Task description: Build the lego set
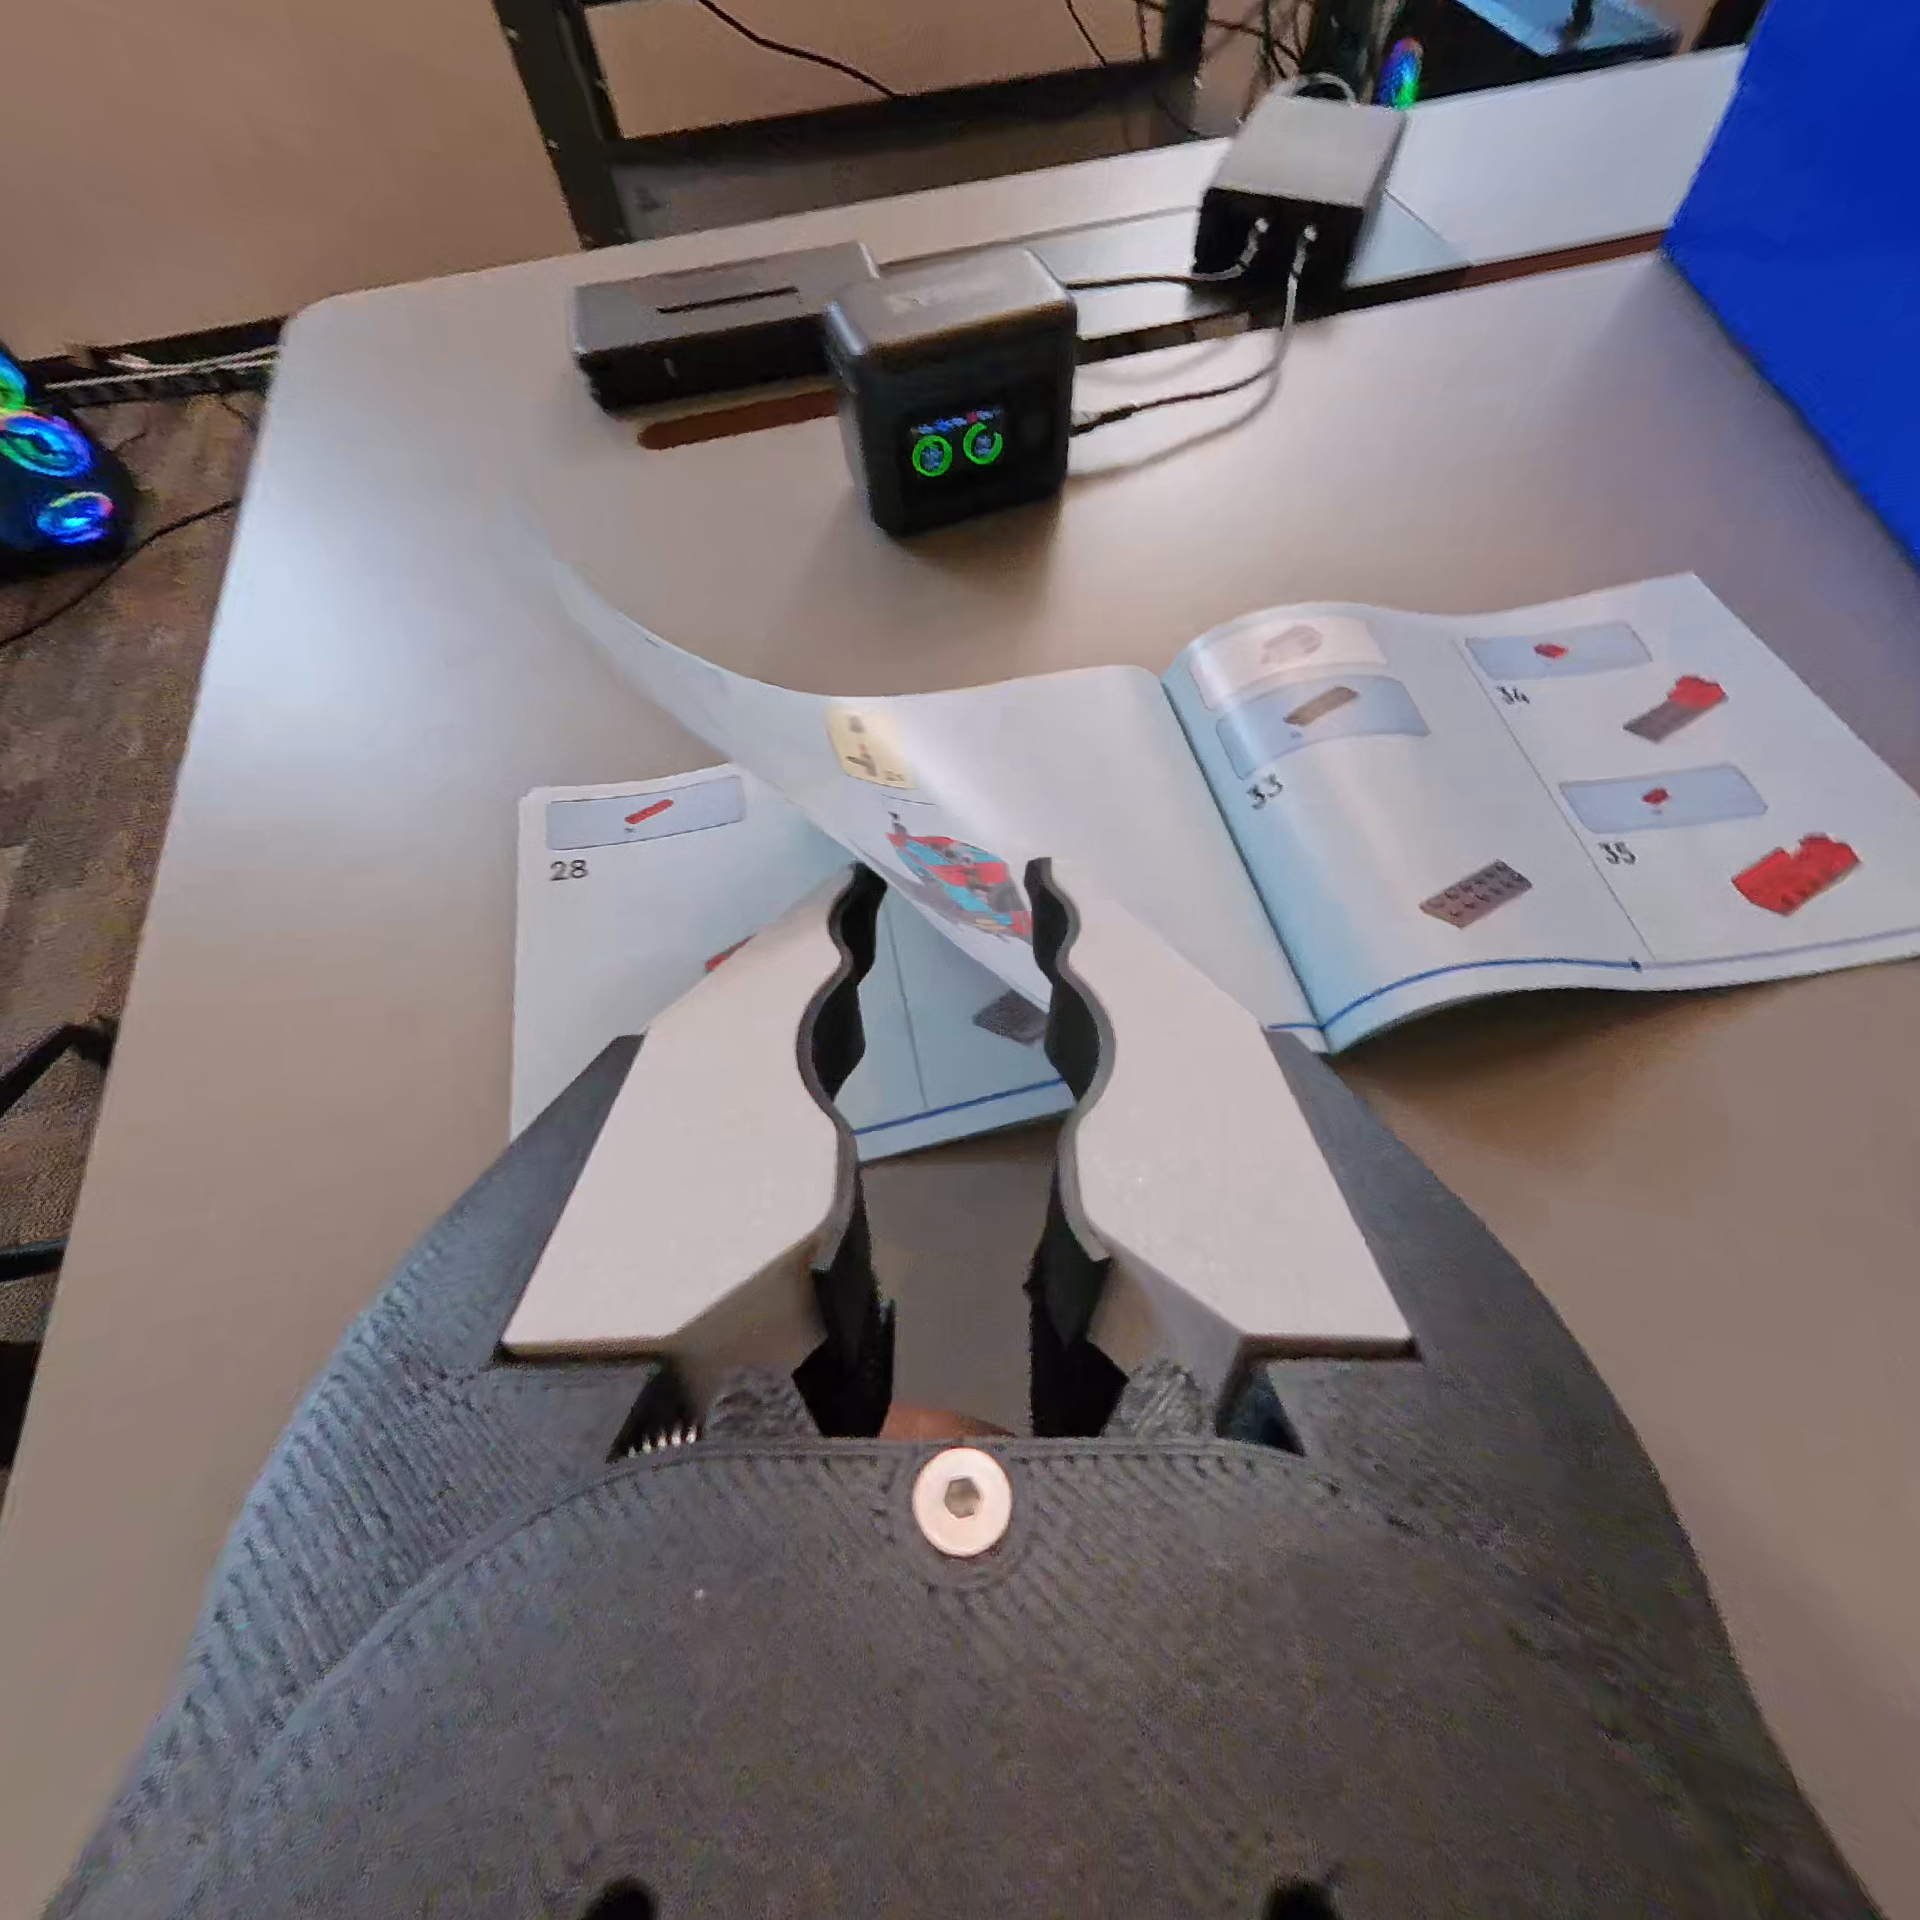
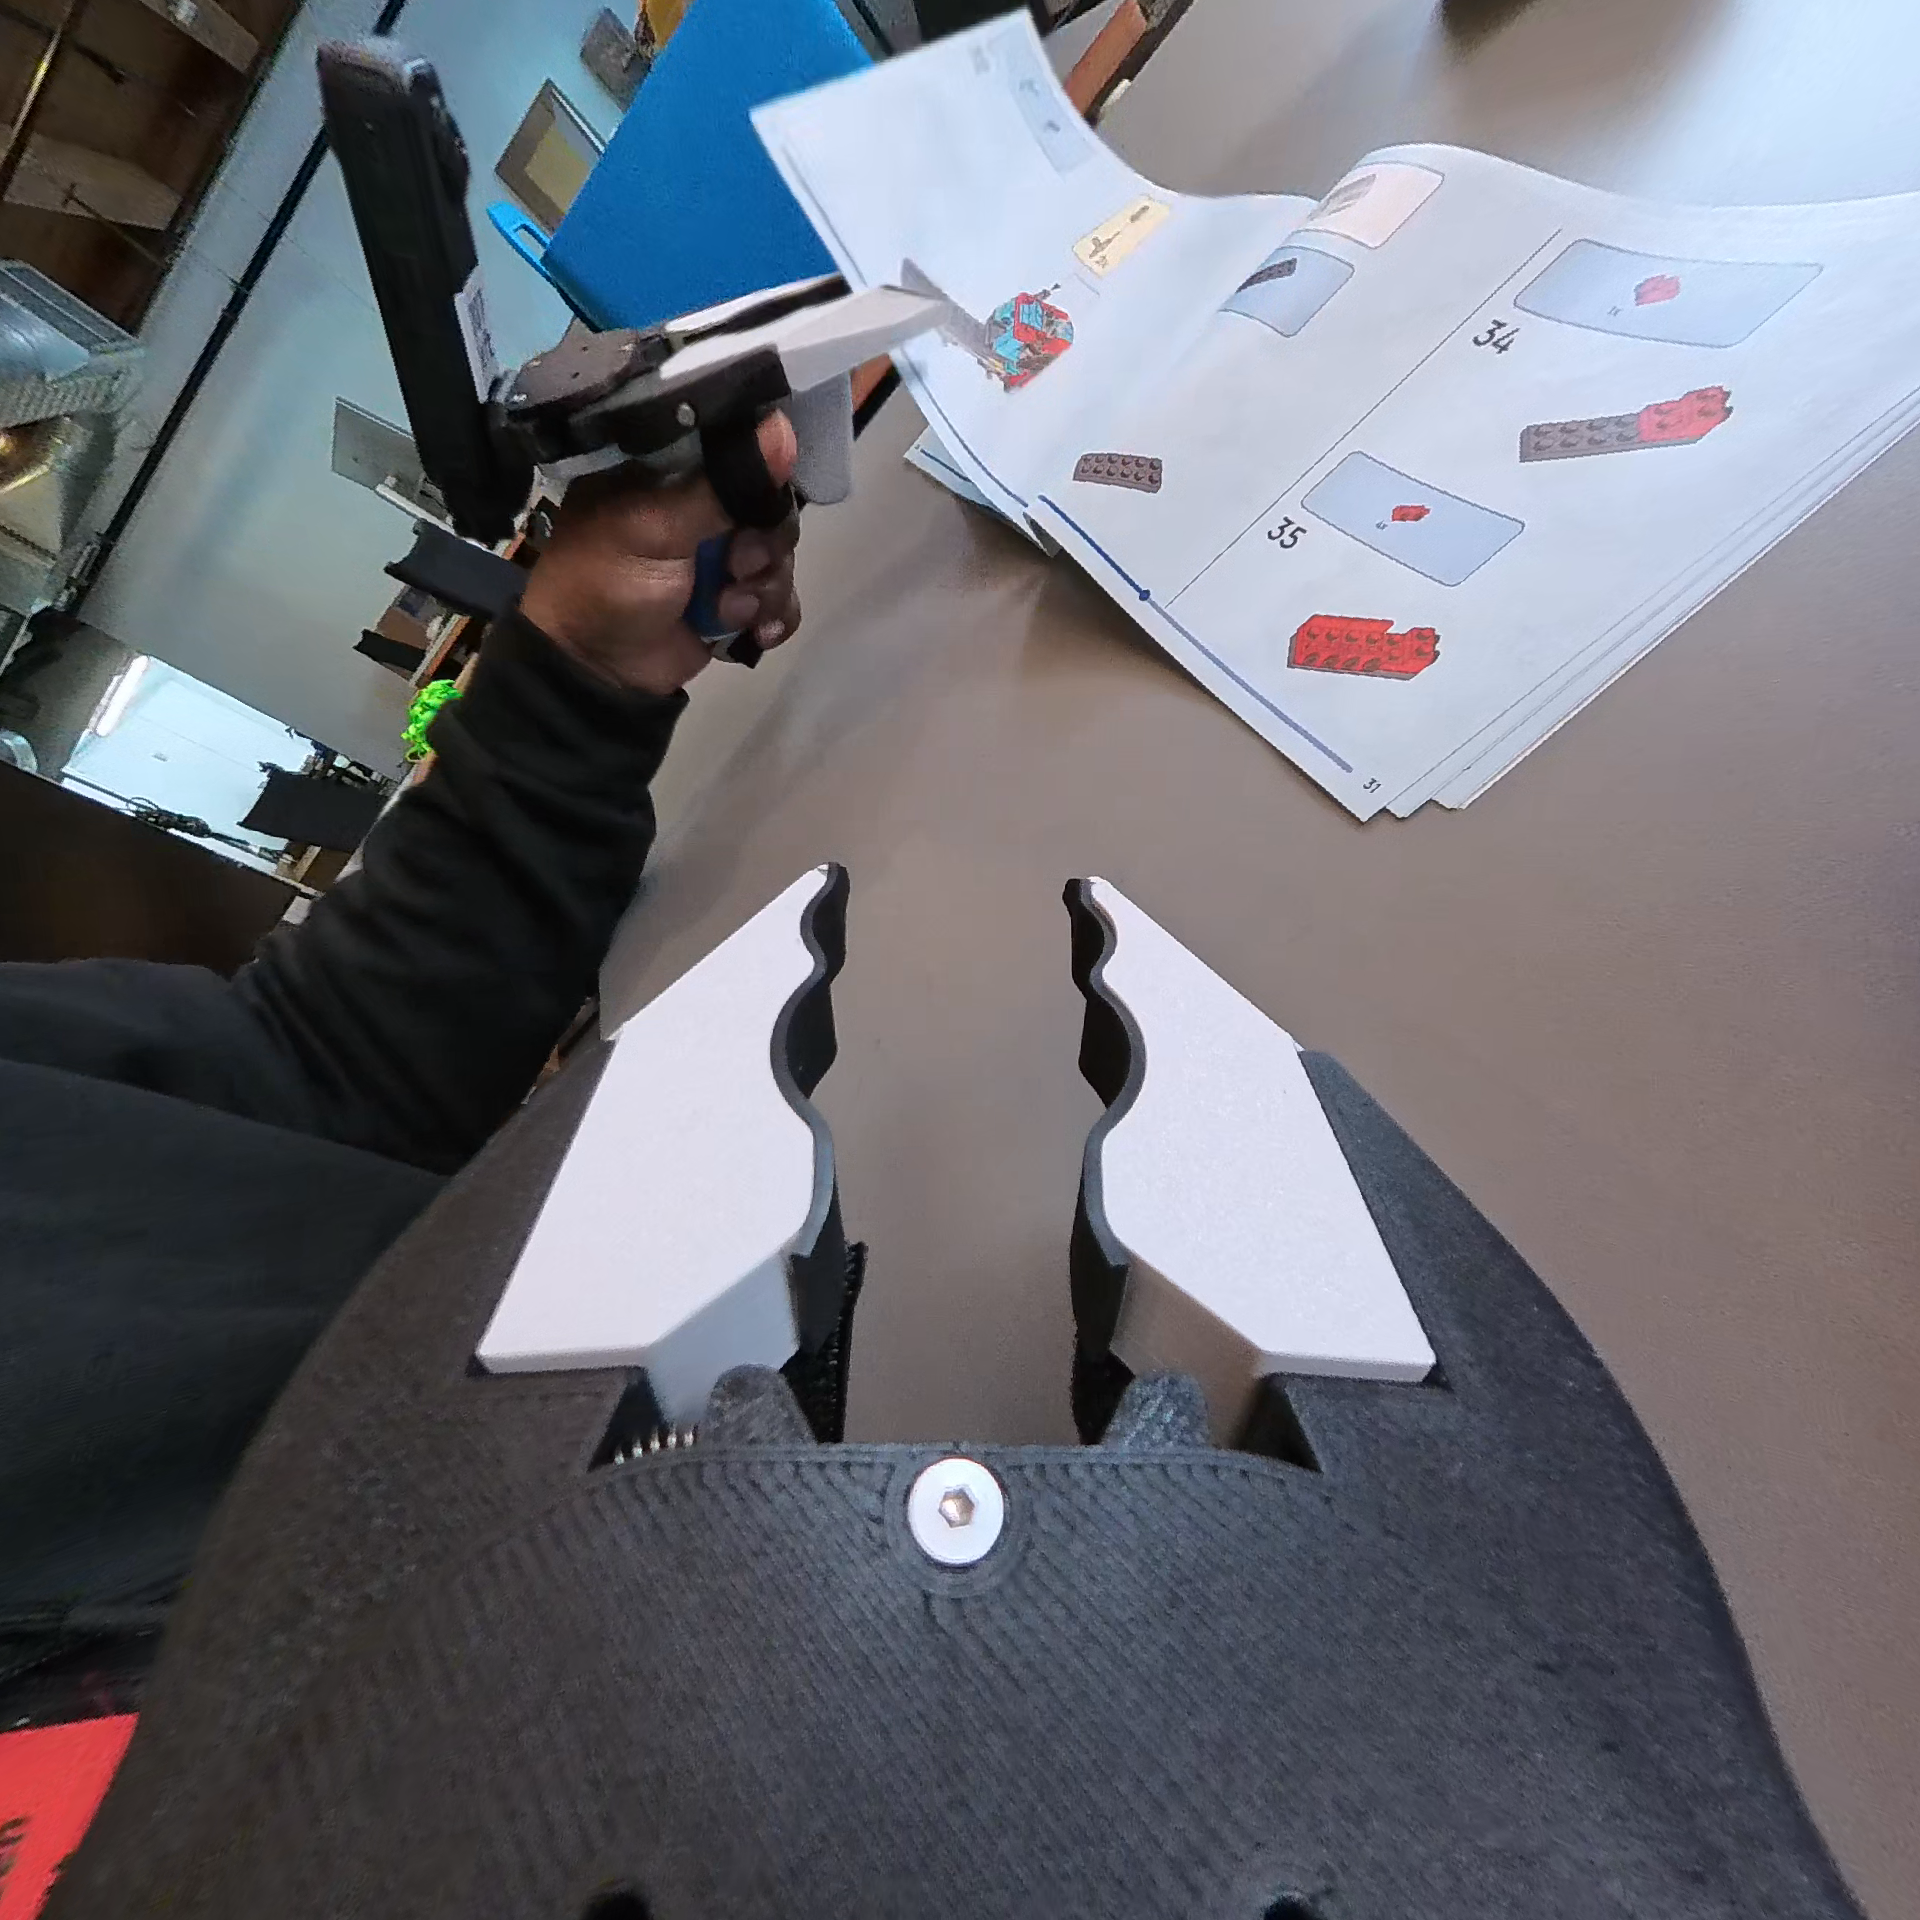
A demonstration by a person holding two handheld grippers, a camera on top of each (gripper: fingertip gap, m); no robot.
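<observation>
An open instruction booklet [image 1: 1455,831] lies on the grey table [image 1: 416,623] and also shows in the right wrist view [image 2: 1455,416]. One page [image 1: 935,748] is lifted and curls up toward the left. My left gripper [image 1: 951,883] is at that page's lower edge with its jaws part-way apart, and the page passes between the tips. The hand [image 2: 644,592] holding it and the raised page [image 2: 935,177] show in the right wrist view. My right gripper [image 2: 956,883] is open and empty, low over bare table short of the booklet. No loose bricks are in view.
A black box with a lit screen [image 1: 956,405], a flat black device [image 1: 707,312] and another black box [image 1: 1299,187] with cables stand behind the booklet. A blue panel [image 1: 1818,260] stands at the right. The table's edge [image 1: 239,623] runs down the left. Tip to tip, the grippers are about 25 cm apart.
</observation>
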